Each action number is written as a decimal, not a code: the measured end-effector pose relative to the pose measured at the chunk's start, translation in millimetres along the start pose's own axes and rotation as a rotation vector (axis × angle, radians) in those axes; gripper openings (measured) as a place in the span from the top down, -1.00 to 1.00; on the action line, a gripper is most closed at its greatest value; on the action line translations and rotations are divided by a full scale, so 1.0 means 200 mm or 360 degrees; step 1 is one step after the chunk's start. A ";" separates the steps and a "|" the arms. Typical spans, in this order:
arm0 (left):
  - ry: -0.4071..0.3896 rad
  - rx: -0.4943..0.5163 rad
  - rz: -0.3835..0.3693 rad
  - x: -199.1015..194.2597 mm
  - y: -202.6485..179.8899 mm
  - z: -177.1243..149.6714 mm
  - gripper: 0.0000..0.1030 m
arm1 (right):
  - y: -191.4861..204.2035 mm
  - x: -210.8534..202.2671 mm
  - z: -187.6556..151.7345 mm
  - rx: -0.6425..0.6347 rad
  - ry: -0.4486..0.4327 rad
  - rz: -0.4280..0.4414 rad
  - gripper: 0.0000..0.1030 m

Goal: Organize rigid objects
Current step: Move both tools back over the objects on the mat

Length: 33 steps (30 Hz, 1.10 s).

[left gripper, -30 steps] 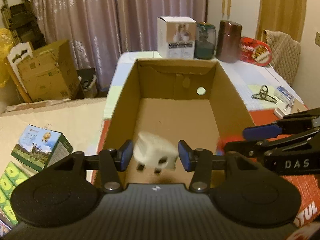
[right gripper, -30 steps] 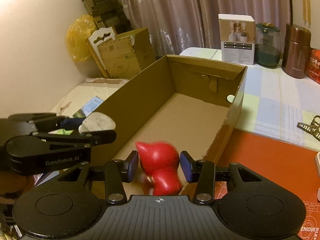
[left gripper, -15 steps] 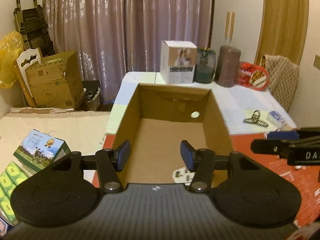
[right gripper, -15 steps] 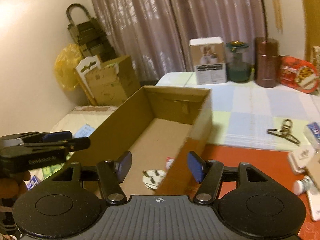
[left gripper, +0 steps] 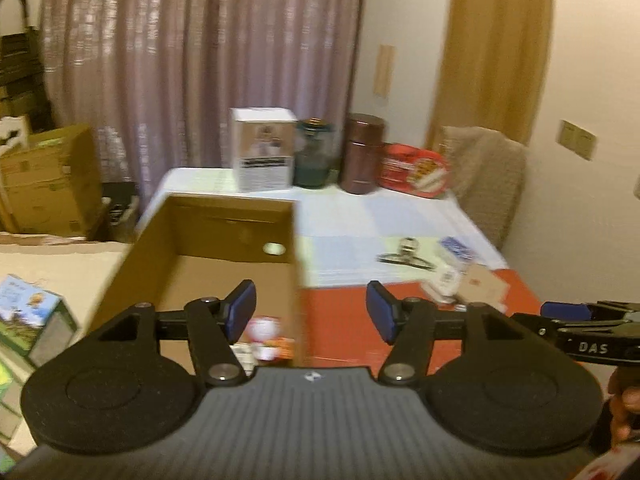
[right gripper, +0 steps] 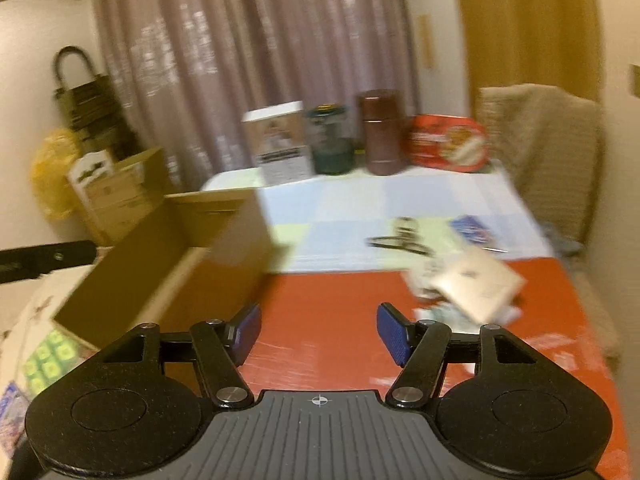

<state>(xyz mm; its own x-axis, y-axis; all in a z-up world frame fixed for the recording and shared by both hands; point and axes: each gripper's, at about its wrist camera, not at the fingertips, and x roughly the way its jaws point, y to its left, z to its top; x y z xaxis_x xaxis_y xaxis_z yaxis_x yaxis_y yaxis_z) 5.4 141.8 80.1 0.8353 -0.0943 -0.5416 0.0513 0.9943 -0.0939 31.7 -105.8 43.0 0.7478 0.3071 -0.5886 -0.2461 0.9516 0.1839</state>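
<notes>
An open cardboard box [left gripper: 224,232] stands on the table; it also shows in the right wrist view [right gripper: 176,264]. A red and white toy [left gripper: 266,336] and a white plug [left gripper: 242,350] lie on the box floor at its near end. My left gripper [left gripper: 311,315] is open and empty above the box's near right corner. My right gripper [right gripper: 319,333] is open and empty over the red mat [right gripper: 340,300], right of the box. A black clip [right gripper: 396,240], a tan card [right gripper: 476,284] and small packets [left gripper: 452,268] lie on the table to the right.
At the table's far end stand a white carton [left gripper: 264,152], a green jar [left gripper: 314,152], a brown canister [left gripper: 364,156] and a red tin [left gripper: 414,172]. A padded chair [right gripper: 548,152] is at the right. Boxes [left gripper: 48,176] sit on the floor at left.
Both grippers let go: the white plug and the red toy now lie in the box. Both grippers have drawn back and swung right, toward the items on the red mat.
</notes>
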 end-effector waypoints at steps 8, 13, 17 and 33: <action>0.0071 0.0072 -0.0159 0.12 -0.33 -0.07 -0.20 | -0.38 -0.16 -0.10 0.0181 0.0003 -0.0219 -0.20; 0.0085 0.0113 -0.0216 0.21 -0.47 -0.10 -0.31 | -0.51 -0.19 -0.13 0.0232 -0.0003 -0.0267 -0.20; 0.0103 0.0145 -0.0227 0.31 -0.54 -0.11 -0.33 | -0.57 -0.17 -0.15 0.0235 0.0013 -0.0278 -0.20; 0.0189 0.0259 -0.0300 0.76 -0.68 -0.21 -0.35 | -0.69 0.22 -0.20 0.0139 0.0139 -0.0220 -0.20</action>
<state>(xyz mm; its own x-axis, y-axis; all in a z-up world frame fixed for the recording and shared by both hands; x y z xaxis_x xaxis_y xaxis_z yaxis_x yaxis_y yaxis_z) 102.8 -9.2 -24.6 0.7331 -0.2742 -0.6224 0.2950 0.9528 -0.0722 73.1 -224.0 -40.2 0.7134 0.1755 -0.6784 -0.0875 0.9829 0.1622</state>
